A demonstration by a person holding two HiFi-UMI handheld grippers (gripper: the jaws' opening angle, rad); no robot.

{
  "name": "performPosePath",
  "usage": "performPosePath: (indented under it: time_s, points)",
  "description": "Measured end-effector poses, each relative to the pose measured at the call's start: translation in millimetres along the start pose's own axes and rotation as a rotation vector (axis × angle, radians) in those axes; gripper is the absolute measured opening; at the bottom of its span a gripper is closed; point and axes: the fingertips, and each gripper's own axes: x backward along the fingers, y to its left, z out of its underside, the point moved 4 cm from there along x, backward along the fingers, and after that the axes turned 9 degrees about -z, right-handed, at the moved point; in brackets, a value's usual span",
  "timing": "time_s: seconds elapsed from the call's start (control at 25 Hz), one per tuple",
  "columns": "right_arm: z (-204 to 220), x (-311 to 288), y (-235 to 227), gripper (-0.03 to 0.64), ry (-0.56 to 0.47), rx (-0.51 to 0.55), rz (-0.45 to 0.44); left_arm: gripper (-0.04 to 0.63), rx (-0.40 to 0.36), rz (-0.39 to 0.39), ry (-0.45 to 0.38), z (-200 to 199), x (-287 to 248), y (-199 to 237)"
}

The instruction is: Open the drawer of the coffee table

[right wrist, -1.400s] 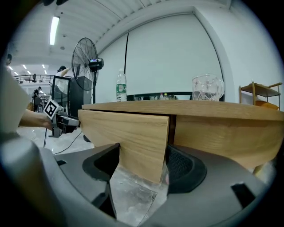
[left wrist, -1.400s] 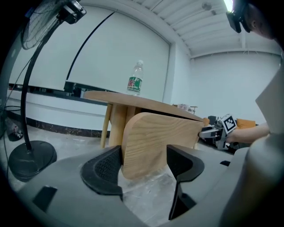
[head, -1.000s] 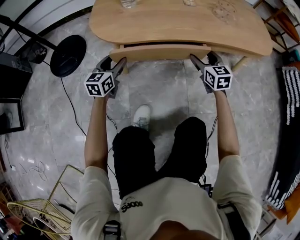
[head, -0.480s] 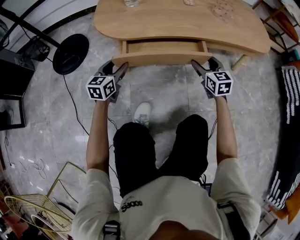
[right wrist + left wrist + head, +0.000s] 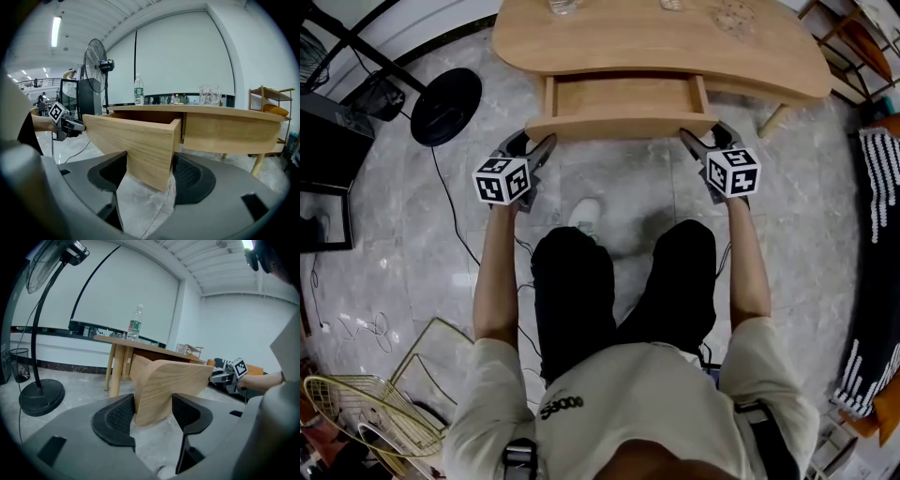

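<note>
The left gripper (image 5: 153, 408) has its jaws set wide and clamped on the left end of the drawer front (image 5: 621, 127), one pad on each face of the board. The drawer (image 5: 623, 97) stands pulled out from under the coffee table (image 5: 750, 66), toward the person's knees, its bare wooden bottom in plain sight. The right gripper (image 5: 149, 171) grips the right end of the same board, jaws equally wide.

On the tabletop, a plastic bottle (image 5: 134, 324) stands upright at the left and a glass mug (image 5: 209, 95) further right. On the floor to the left sits the round black base of a standing fan (image 5: 445, 105), with a wire basket (image 5: 356, 412) nearer the person. A white shoe (image 5: 584, 214) rests just in front of the drawer, below it, and a wooden shelf (image 5: 272, 108) stands off to the right.
</note>
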Motion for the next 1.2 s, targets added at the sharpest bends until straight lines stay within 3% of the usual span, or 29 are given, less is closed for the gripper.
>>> performPosePath:
  time_s: [0.4,0.72,1.2]
  points:
    - [12.2,23.4,16.4,0.29,0.011,-0.008,-0.018,0.264,0.021,-0.005,-0.009,14.5,22.7,-16.0]
    - [35.6,23.2,23.1,0.29,0.054,-0.016,-0.007,0.267,0.011,0.012,0.036,40.1,24.2,-21.0]
    - [35.3,30.9,23.9,0.291,0.033,-0.005,-0.025,0.273,0.047,0.047,0.027,43.4,22.9,-18.8]
